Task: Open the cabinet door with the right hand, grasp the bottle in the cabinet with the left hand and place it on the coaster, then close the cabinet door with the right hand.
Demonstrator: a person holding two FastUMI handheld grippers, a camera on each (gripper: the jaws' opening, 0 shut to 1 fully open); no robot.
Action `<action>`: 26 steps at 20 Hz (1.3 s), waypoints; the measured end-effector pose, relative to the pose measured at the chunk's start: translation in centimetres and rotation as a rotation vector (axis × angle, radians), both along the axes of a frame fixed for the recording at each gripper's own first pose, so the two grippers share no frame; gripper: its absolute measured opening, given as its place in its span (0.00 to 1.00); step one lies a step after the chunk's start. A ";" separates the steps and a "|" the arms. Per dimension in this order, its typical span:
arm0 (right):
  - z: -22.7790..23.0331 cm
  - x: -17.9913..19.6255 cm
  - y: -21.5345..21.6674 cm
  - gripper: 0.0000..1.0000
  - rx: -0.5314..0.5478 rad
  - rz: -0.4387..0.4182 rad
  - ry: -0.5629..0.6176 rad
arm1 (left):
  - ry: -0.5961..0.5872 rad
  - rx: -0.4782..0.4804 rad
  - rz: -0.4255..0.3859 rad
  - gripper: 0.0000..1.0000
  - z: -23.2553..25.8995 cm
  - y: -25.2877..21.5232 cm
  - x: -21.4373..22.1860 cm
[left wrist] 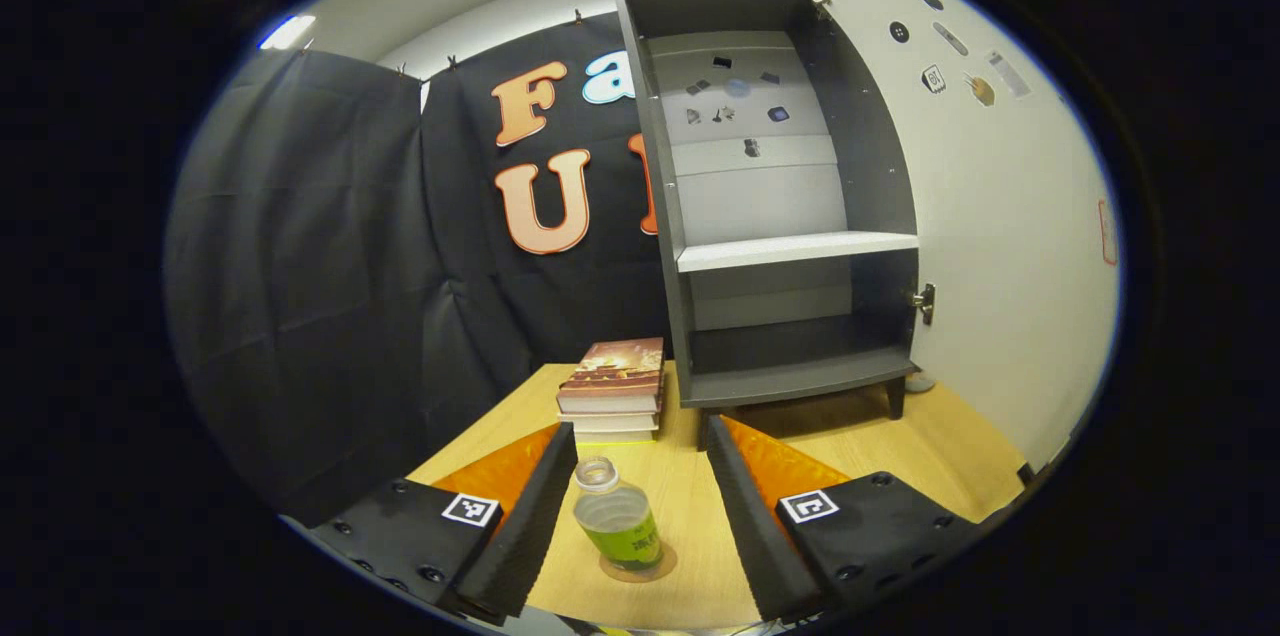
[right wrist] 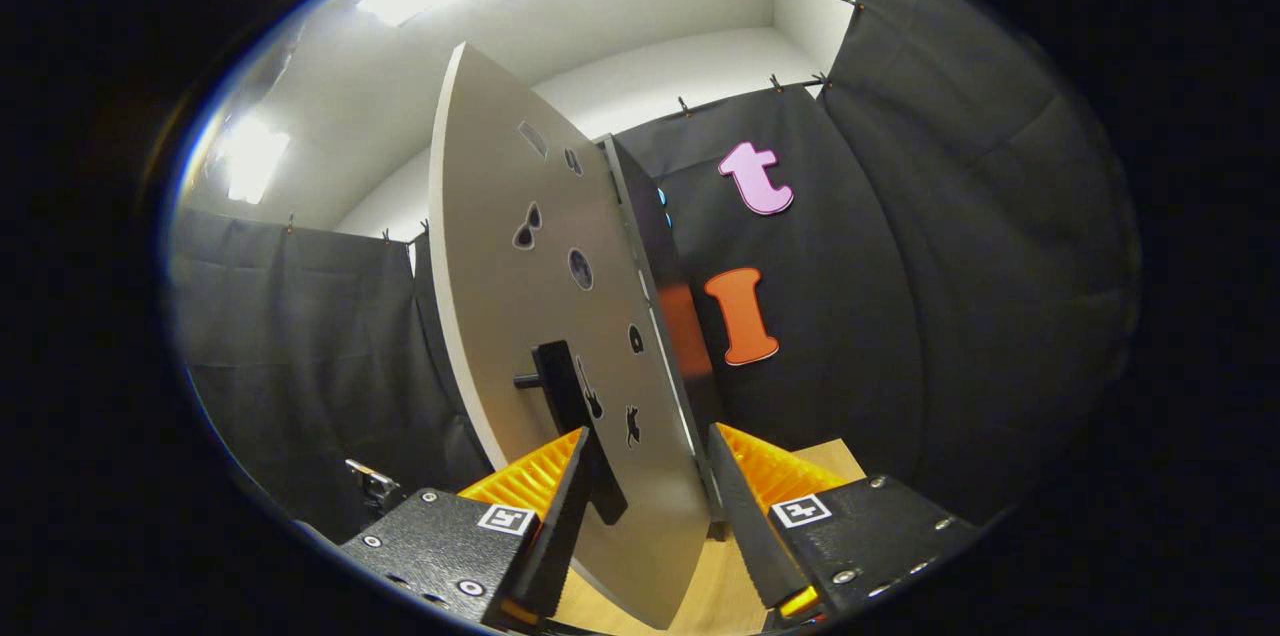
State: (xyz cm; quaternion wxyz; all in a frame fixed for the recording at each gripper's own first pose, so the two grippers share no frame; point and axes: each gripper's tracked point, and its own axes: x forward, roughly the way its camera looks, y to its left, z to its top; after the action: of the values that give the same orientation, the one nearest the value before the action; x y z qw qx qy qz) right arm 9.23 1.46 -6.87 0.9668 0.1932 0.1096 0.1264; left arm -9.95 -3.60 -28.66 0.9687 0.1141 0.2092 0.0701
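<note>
The fingers of the left gripper stand wide apart, one on each side of the bottle and touching neither side of it; the bottle, uncapped with a green label, stands upright on a round coaster near the near edge of the wooden table; behind it a stack of books lies toward the table's far edge, just beside the grey cabinet, whose shelves are bare and whose door is swung open; in the right gripper view the fingers of the right gripper are spread wide around the lower edge of that door, with its dark handle just beside the left finger; whether either finger touches the door I cannot tell.
</note>
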 end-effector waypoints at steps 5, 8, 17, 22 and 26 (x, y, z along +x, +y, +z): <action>-1.4 0.8 0.9 0.71 0.002 0.086 0.001 | -0.046 0.028 -0.016 0.87 3.3 -1.3 0.8; -1.5 0.8 1.5 0.71 0.066 0.133 0.004 | -0.064 0.035 0.000 0.87 4.2 -1.6 1.2; -1.1 1.5 5.1 0.71 0.134 0.331 0.005 | -0.111 0.057 0.065 0.87 7.0 -1.3 1.8; -1.6 1.8 7.6 0.71 0.102 0.407 -0.016 | -0.173 0.069 0.082 0.87 10.5 0.7 2.9; -1.3 1.6 8.9 0.72 0.075 0.413 -0.022 | -0.203 0.026 0.071 0.86 11.8 2.7 5.2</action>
State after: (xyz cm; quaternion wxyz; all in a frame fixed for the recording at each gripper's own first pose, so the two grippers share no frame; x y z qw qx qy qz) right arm 10.83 10.38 -8.15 0.9135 0.2013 0.1315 0.3282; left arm -4.78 -0.86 -16.83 0.9802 0.1113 0.1129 0.1182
